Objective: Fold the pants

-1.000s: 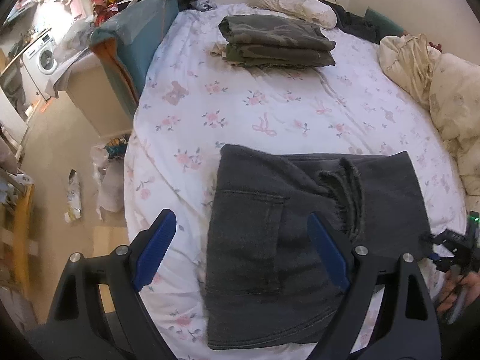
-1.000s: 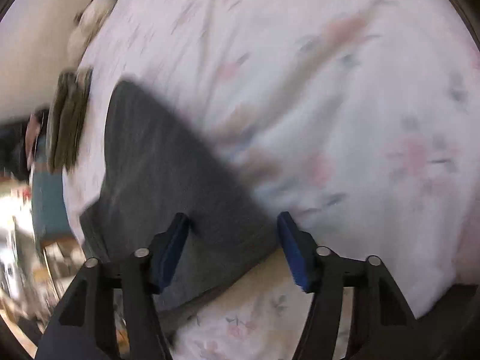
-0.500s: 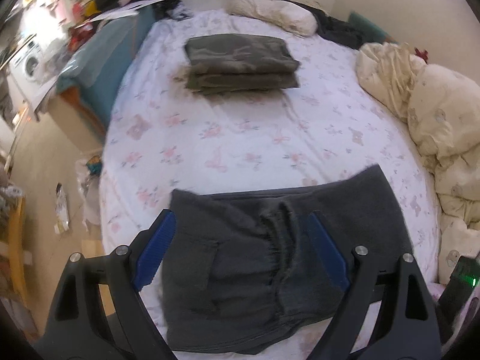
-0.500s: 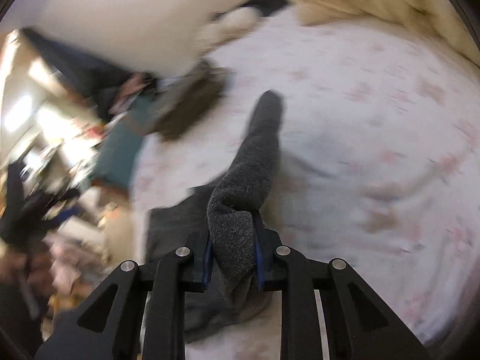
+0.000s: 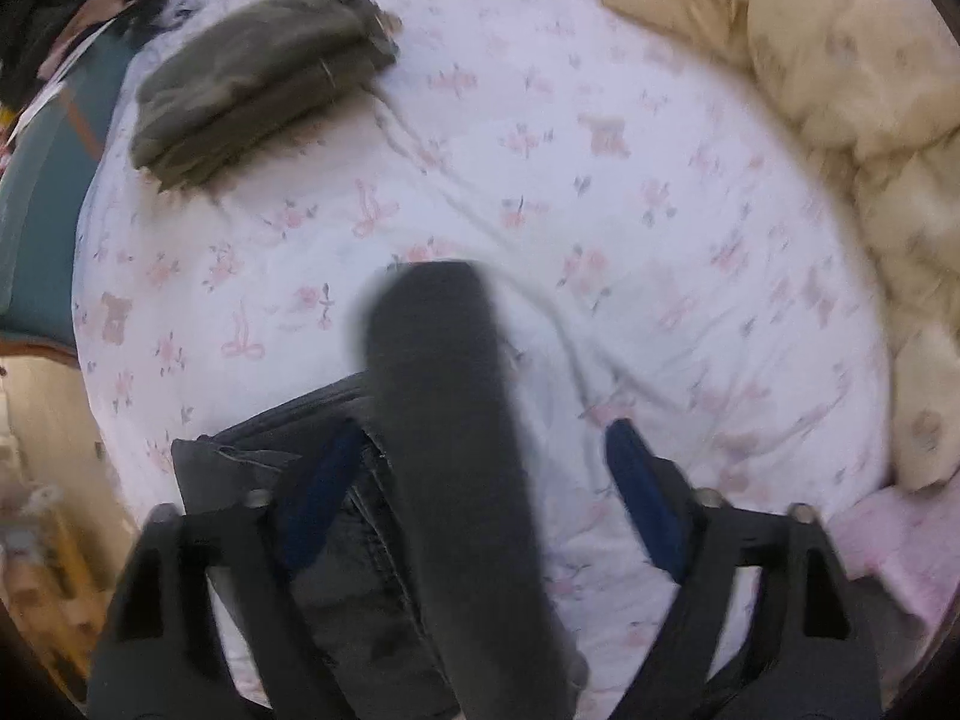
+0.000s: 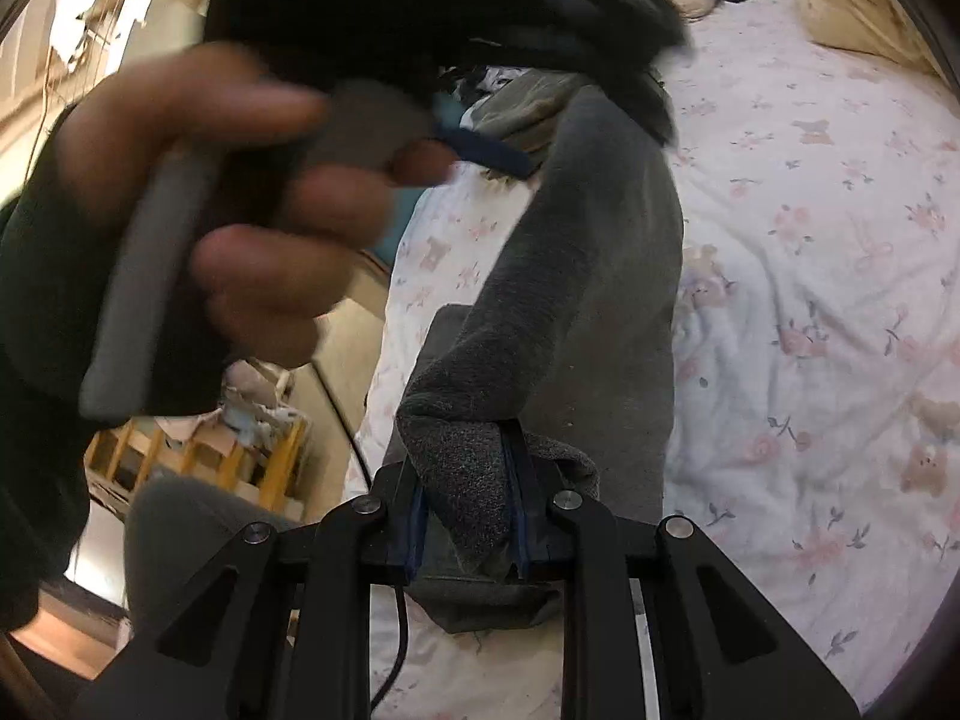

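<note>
Now the right gripper (image 6: 468, 498) jaws clamp the grey pants (image 6: 588, 276) to lift a fold; the left gripper (image 5: 474, 492) jaws, just closing, straddle them without pressing.

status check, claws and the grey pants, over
Right claw shut on grey pants, fabric lifted. Left claw open, just been closing, raised fabric between its pads, not pinched. Folded olive stack well clear.
</note>
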A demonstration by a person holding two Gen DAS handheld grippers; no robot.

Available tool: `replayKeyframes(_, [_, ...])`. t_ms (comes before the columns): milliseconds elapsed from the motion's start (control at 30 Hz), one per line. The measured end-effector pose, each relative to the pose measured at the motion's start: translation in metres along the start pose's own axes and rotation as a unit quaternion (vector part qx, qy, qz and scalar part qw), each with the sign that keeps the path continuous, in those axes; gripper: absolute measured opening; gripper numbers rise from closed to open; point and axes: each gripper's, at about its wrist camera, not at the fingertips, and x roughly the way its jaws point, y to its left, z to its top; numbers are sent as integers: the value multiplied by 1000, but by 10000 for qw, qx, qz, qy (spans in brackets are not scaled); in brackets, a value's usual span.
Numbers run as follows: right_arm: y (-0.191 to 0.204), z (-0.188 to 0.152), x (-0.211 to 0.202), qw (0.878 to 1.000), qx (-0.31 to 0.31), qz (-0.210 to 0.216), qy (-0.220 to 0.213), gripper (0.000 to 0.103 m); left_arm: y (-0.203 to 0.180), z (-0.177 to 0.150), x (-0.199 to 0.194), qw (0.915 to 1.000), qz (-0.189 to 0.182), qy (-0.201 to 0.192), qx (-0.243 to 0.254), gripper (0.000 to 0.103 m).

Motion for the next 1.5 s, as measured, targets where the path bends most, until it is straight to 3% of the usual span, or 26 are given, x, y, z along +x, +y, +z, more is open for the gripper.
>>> replayKeyframes(33, [0,0,1,10000,-20,23,28,23,1,-2,2,9999,60,0,81,58])
replayKeyframes(67, [1,1,2,10000,-35,9,19,23,3,-4,1,9999,57,-50,152,26])
replayKeyframes(100, [3,2,2,10000,-60,-7,13,23,11,-9,-3,9996,-48,-151,244,11])
replayKeyframes(133, [2,1,1,10000,-62,-8,20,23,16,-12,-6,9994,-139,-173,276,6])
replayKeyframes(300, [22,-2,2,9994,-285,155,83,23,73,-37,-38,9974,-550,-454,-43,6])
replayKeyframes(467, [68,-6,38,9973,-513,364,376,23,145,-79,-54,9958,-503,-674,-375,6])
replayKeyframes(633, [102,-29,99,9942,-680,272,791,24,220,-125,-2,9967,-308,-313,-679,6])
replayKeyframes(733, [114,-42,134,9912,-939,166,918,37,257,-139,43,9938,-413,50,-1032,6])
replayKeyframes(867, [133,-47,149,9809,-1203,362,1486,41,268,-143,52,9941,-597,27,-911,6])
replayKeyframes(933, [138,-42,131,9805,-1402,401,1321,39,270,-142,47,9943,-716,-49,-788,6])
replayKeyframes(1000, [130,-30,116,9845,-1425,25,1024,39,271,-141,50,9935,-783,-23,-825,6])
replayKeyframes(1067, [111,-16,114,9863,-1253,-559,919,35,273,-141,53,9929,-833,8,-854,6])
replayKeyframes(1100, [98,-9,119,9861,-1096,-792,970,23,272,-141,54,9928,-841,6,-850,6])
replayKeyframes(1133, [89,-4,126,9866,-926,-836,1054,16,272,-141,55,9931,-842,22,-813,7])
replayKeyframes(1267, [78,-20,177,9788,-597,-595,1866,13,274,-145,56,9921,-893,51,-881,12])
replayKeyframes(1300, [82,-30,187,9787,-531,-256,1964,12,277,-146,59,9917,-861,119,-943,14])
replayKeyframes(1333, [88,-40,194,9751,-524,7,2154,12,280,-148,62,9919,-743,172,-1020,25])
replayKeyframes(1367, [93,-46,200,9718,-642,16,2268,12,283,-150,65,9925,-474,268,-1093,43])
replayKeyframes(1400, [104,-59,208,9651,-996,-182,2417,12,284,-151,65,9931,-220,315,-1112,49])
replayKeyframes(1467, [109,-74,216,9577,-1174,-315,2606,12,289,-153,61,9912,689,295,-1091,51])
replayKeyframes(1500, [113,-77,215,9579,-1232,-401,2560,12,290,-154,60,9901,845,283,-1086,51])
